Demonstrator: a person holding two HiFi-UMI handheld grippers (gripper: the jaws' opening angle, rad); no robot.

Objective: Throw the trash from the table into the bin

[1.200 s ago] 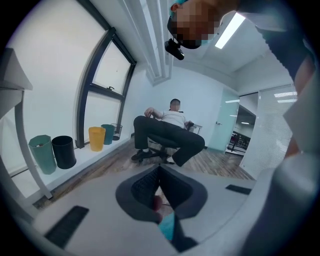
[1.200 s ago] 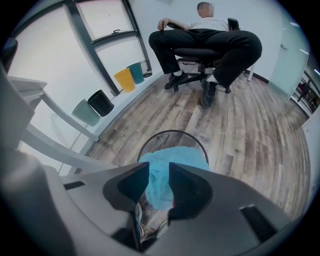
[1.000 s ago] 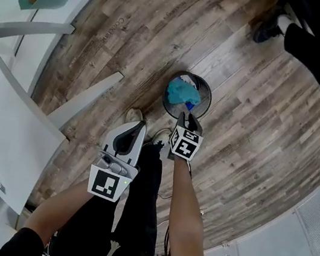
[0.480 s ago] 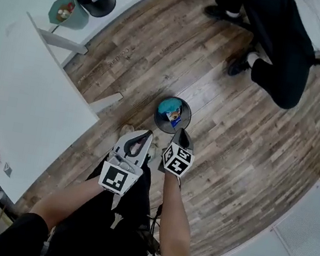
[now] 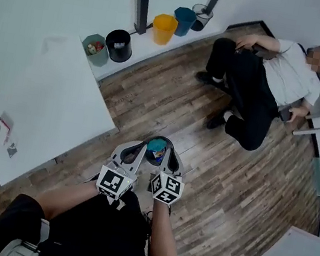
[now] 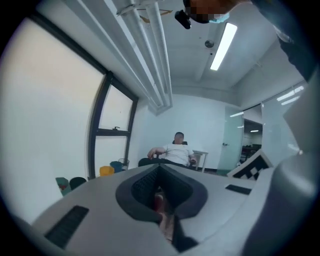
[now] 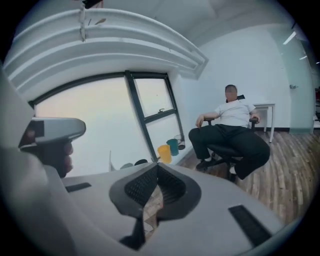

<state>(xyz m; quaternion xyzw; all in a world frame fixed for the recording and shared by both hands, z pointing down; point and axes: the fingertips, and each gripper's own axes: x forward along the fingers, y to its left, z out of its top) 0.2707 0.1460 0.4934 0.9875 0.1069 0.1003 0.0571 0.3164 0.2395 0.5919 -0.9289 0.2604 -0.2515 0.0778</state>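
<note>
Trash [image 5: 156, 149] lies in the bin [image 5: 165, 139] — left gripper [image 5: 137, 149] and right gripper [image 5: 168, 156], both closed on nothing, have risen clear — this drop looks done.

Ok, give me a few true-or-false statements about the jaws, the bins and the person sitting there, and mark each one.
1. The jaws of the left gripper and the right gripper are shut. True.
2. The floor bin near the grippers is empty. False: blue trash lies in it.
3. A yellow bin stands by the wall between a black bin and a teal bin. True.
4. The other person stands at the white table. False: that person sits in a chair, well away from the table.
</note>
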